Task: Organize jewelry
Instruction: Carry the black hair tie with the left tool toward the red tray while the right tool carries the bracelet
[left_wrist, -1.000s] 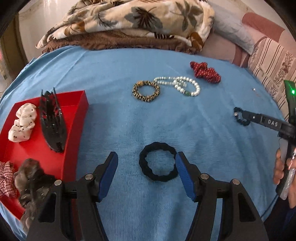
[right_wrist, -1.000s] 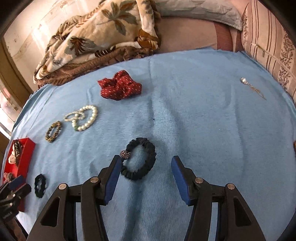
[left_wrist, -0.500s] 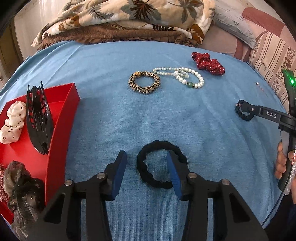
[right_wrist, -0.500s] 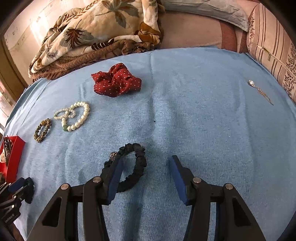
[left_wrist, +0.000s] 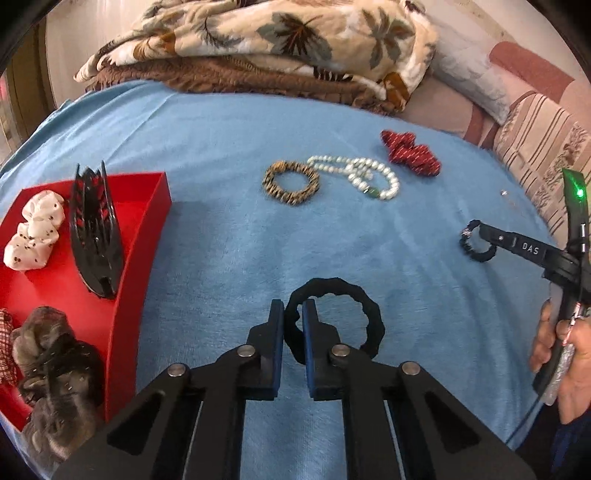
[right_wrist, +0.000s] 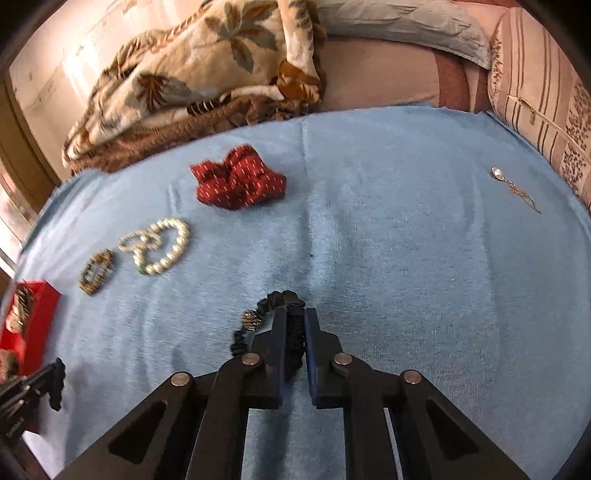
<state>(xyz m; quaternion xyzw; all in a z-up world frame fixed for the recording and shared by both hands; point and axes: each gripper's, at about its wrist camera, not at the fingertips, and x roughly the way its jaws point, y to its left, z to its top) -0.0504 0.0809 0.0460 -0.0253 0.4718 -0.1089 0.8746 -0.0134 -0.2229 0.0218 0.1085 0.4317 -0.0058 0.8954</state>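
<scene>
My left gripper is shut on the left side of a plain black hair tie lying on the blue blanket. My right gripper is shut on a black ruffled scrunchie with a bead charm; it also shows in the left wrist view at the right gripper's tip. A red tray at the left holds a black claw clip, a white scrunchie and a brown scrunchie.
On the blanket lie a leopard-print bracelet, a pearl bracelet, a red dotted scrunchie and a chain pendant. A folded floral quilt lies at the back and striped pillows at the right.
Both grippers have closed from open: the left onto the black hair tie's left side, the right onto the ruffled scrunchie. Both moved slightly forward.
</scene>
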